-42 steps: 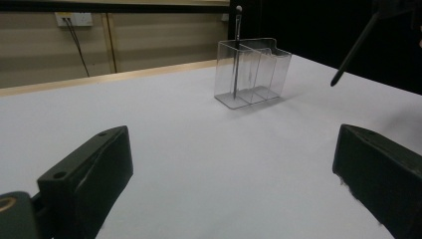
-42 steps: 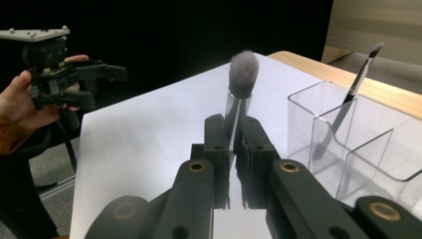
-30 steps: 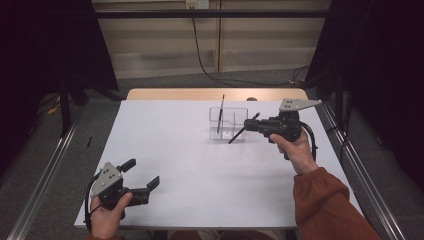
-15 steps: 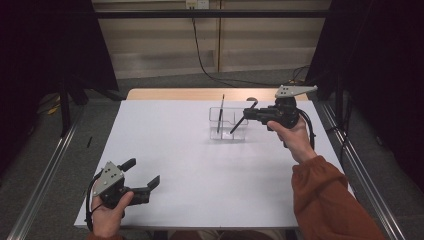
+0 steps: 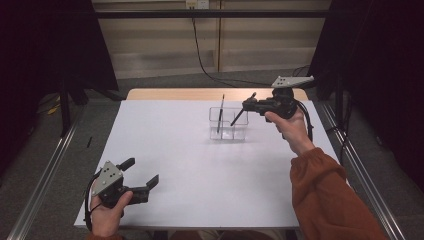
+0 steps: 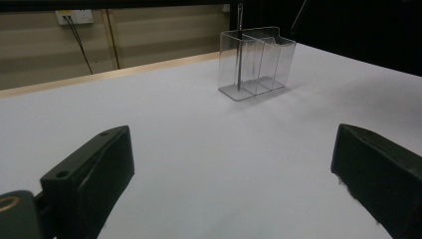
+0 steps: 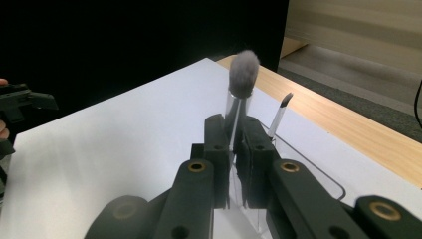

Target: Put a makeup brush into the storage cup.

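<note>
We hold a two-jaw gripper in each hand at a white table (image 5: 200,165). Our right gripper (image 5: 248,104) has its jaws clamped on a makeup brush (image 7: 242,74) with a fluffy grey head; in the right gripper view the jaws pinch its handle and the head rises above them. In the high view the brush slants down from the jaws toward the right end of a clear, compartmented organizer (image 5: 229,125), its lower tip just above or at the rim; we cannot tell whether it has entered a compartment.

A thin dark brush (image 5: 220,114) already stands upright in the organizer's left compartment, so we judge one brush stowed and the second on its way in. What seems left is to lower the held brush into a free compartment and let go.

Our left gripper (image 5: 141,175) rests low near the front left corner of the table, well apart from the organizer, its jaws wide and holding nothing.

The table is covered in plain white, with a strip of pale wood (image 5: 165,94) along its far edge. Beyond it we see a grey floor, a beige wall with a black cable (image 5: 200,55) hanging down, and dark curtains (image 5: 45,45) on both sides. Metal rails (image 5: 45,170) run along the floor by the table.
</note>
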`<move>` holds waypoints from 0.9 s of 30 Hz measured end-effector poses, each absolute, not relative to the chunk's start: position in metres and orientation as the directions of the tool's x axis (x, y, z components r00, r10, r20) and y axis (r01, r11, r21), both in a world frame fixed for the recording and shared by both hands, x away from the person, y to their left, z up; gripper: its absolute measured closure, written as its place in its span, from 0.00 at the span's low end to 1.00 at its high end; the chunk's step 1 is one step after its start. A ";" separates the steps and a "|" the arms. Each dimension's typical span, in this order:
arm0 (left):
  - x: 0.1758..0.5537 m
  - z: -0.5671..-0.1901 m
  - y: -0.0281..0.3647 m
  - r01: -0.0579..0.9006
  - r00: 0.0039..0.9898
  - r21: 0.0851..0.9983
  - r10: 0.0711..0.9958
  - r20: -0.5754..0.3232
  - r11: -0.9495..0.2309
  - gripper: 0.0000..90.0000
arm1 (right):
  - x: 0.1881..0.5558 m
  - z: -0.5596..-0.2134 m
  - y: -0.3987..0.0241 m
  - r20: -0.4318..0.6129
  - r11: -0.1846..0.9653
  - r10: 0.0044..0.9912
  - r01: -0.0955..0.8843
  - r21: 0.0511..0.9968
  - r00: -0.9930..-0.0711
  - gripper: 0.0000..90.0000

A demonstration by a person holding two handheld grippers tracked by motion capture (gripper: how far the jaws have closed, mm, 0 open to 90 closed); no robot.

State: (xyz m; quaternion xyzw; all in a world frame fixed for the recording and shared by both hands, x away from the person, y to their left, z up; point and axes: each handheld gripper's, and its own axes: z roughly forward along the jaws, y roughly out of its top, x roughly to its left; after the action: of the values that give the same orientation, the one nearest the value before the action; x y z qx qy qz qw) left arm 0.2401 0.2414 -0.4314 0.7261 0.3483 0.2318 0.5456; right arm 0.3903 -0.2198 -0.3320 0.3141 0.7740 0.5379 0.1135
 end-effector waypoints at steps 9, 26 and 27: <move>0.240 -0.431 0.244 0.242 0.645 0.953 0.764 -0.019 -0.181 0.04 | 0.407 -0.321 -0.213 0.145 0.240 0.622 0.364 0.900 -0.769 0.93; 0.241 -0.431 0.243 0.243 0.656 0.953 0.754 -0.024 -0.182 0.04 | 0.432 -0.313 -0.188 0.102 0.328 0.633 0.385 0.863 -0.768 0.93; 0.241 -0.431 0.243 0.243 0.657 0.952 0.754 -0.022 -0.184 0.04 | 0.433 -0.312 -0.186 0.101 0.333 0.632 0.387 0.860 -0.768 0.93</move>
State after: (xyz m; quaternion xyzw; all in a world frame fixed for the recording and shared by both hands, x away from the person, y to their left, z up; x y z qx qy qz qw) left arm 0.2409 0.2428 -0.4307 0.7324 0.3403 0.2362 0.5404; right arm 0.4327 -0.1857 -0.3118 0.3158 0.8065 0.4835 0.1265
